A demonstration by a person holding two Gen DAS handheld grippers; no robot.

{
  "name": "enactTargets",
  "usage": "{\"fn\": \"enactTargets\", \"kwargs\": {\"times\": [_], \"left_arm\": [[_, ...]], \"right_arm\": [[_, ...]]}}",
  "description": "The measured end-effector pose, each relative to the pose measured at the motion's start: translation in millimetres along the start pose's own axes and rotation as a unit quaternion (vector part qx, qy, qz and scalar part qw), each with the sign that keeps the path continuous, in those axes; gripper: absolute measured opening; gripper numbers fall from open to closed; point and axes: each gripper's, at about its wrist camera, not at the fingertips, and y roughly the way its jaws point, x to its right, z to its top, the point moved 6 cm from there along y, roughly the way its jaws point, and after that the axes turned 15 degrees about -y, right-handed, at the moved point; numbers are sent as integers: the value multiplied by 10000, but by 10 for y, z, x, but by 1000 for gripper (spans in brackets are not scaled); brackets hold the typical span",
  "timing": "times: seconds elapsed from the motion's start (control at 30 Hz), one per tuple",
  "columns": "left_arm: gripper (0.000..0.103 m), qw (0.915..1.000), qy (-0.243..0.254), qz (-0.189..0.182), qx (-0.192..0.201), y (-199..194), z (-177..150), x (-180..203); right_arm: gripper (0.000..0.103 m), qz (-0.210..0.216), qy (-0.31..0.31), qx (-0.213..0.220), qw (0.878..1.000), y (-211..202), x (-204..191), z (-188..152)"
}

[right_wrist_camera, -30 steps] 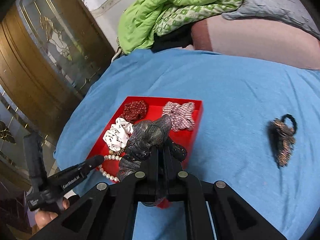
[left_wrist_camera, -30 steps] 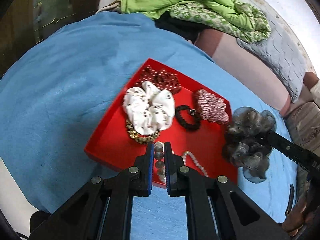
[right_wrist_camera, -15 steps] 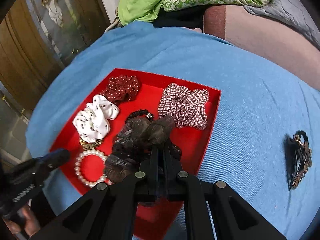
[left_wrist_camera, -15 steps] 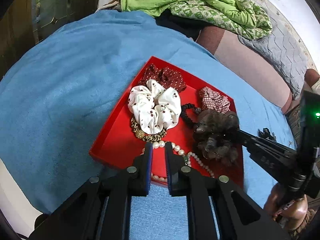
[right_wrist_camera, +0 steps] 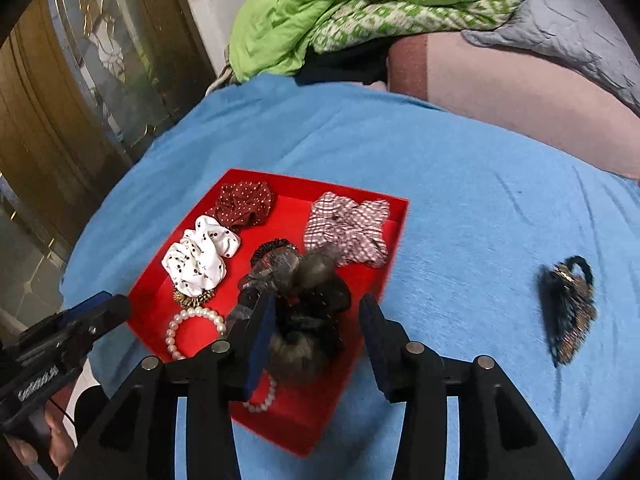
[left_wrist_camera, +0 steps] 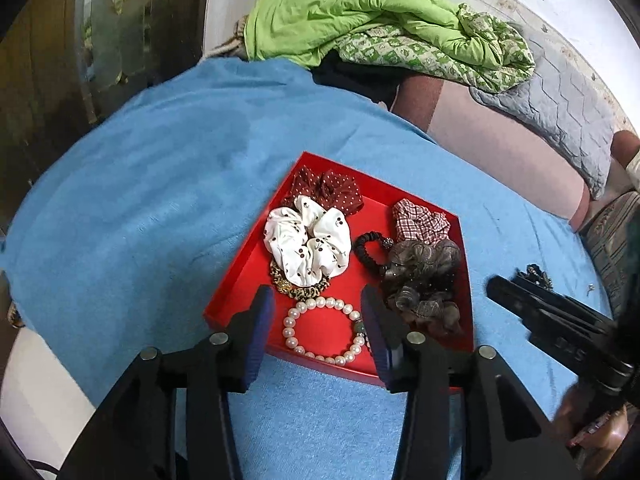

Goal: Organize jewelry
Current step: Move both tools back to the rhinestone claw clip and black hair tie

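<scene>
Both my grippers, left point(left_wrist_camera: 318, 312) and right point(right_wrist_camera: 318, 322), gape apart over the red square tray point(left_wrist_camera: 240, 280) holding four fabric scrunchies point(left_wrist_camera: 308, 246) and one pearl bracelet point(left_wrist_camera: 324, 330).

Soft, even daylight fills both views, brightest toward two o'clock where the pale wall point(left_wrist_camera: 560, 12) nearly washes out. The blue bedspread point(left_wrist_camera: 160, 200) is evenly lit, with faint shadows only under the red tray point(left_wrist_camera: 236, 280) rim. Toward nine o'clock the glazed door point(right_wrist_camera: 60, 100) sits dim, with small glints on its gold trim. Fisheye bending curves the bed edge, and black vignette fills the corners. In the right wrist view the dark hair clip point(right_wrist_camera: 568, 312) at three o'clock is smeared by motion blur; the centre stays fairly sharp.
</scene>
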Motion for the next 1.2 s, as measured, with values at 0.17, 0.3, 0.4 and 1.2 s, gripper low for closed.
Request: {"fn": "enactTargets", "kwargs": {"times": [0.17,0.3,0.4,1.2], "left_arm": [[50,9987,400,218,221,-110,-88,176],[52,9954,859,261,328,-204,-198,397],[60,9935,1072,150,355,-290,-299,555],[60,9675,1872,-1160,-1240,549,-1150,2508]], "right_arm": [[52,-95,331,64,9994,-258,187,-270],[52,-248,574,71,9980,-444,384,-528],[52,-483,747,82,9960,-598,596,-762],[53,-1028,2409,108,9650,-976,2089,-1866]]}}
